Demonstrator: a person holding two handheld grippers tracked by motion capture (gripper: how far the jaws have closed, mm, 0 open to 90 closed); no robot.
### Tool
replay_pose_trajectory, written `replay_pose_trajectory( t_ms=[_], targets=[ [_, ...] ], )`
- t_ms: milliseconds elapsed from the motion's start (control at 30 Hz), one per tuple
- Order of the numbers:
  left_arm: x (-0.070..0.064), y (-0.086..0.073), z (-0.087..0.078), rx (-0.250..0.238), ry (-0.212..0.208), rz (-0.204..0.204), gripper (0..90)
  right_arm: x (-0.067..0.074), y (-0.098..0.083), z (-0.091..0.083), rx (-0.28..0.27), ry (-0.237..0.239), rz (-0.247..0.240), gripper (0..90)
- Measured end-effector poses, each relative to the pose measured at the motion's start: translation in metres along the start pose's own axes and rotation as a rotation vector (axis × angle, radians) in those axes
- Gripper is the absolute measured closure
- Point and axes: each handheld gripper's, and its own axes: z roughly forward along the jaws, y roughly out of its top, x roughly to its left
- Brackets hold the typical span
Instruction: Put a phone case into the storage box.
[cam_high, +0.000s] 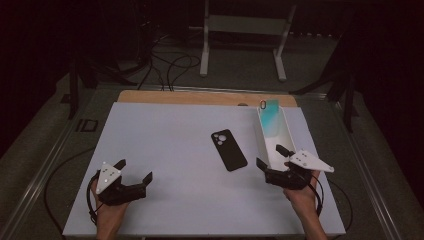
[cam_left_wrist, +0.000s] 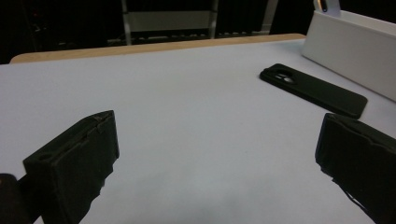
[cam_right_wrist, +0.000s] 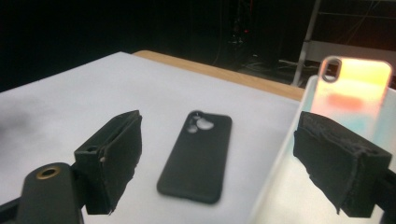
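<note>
A black phone case (cam_high: 229, 149) (cam_left_wrist: 313, 89) (cam_right_wrist: 196, 156) lies camera-cutout side up near the middle of the white table top (cam_high: 165, 150). To its right stands a long white open box (cam_high: 287, 135) (cam_left_wrist: 350, 44) (cam_right_wrist: 280, 182) holding a translucent phone case (cam_high: 270, 117) (cam_right_wrist: 355, 88) that leans at its far end. My right gripper (cam_high: 270, 155) (cam_right_wrist: 224, 161) is open at the box's near end, its jaws on either side of the box's left wall without pressing it. My left gripper (cam_high: 135, 170) (cam_left_wrist: 215, 154) stands open over bare table at the front left, with nothing between its jaws.
A wooden strip (cam_high: 200, 96) runs along the table's far edge. Beyond it are a white metal stand (cam_high: 245, 30) and loose cables (cam_high: 170, 65) on the floor. The table's front edge lies just below both hands.
</note>
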Motion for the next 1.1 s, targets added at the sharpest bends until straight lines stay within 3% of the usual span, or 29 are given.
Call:
replay_pose_trajectory(
  t_ms=[200, 367, 567, 767, 867, 1033, 1067, 1100],
  targets=[
    [-0.005, 0.006, 0.002, 0.011, -0.028, 0.016, 0.1, -0.001, -0.018, -0.015, 0.003, -0.021, -0.009, 20.0],
    [-0.012, 0.014, 0.008, 0.026, -0.057, 0.020, 1.6, -0.001, -0.026, -0.016, 0.015, -0.077, -0.017, 32.0],
    [-0.022, 0.025, 0.018, 0.035, -0.075, 0.025, 9.9, 0.002, -0.029, -0.017, 0.002, -0.101, -0.035, 47.7],
    [-0.039, 0.046, 0.048, 0.067, -0.117, 0.065, 27.7, 0.000, -0.031, -0.019, -0.010, -0.120, -0.026, 50.5],
    [-0.045, 0.051, 0.059, 0.082, -0.124, 0.084, 27.8, 0.000, -0.032, -0.019, -0.011, -0.116, -0.021, 49.8],
    [-0.066, 0.066, 0.094, 0.102, -0.163, 0.119, 24.5, -0.001, -0.032, -0.019, -0.021, -0.114, -0.013, 43.7],
    [-0.066, 0.066, 0.094, 0.102, -0.163, 0.119, 23.8, -0.001, -0.032, -0.019, -0.021, -0.114, -0.013, 43.7],
    [-0.074, 0.072, 0.105, 0.100, -0.181, 0.130, 22.9, -0.001, -0.033, -0.019, -0.021, -0.112, -0.011, 42.1]
  ],
)
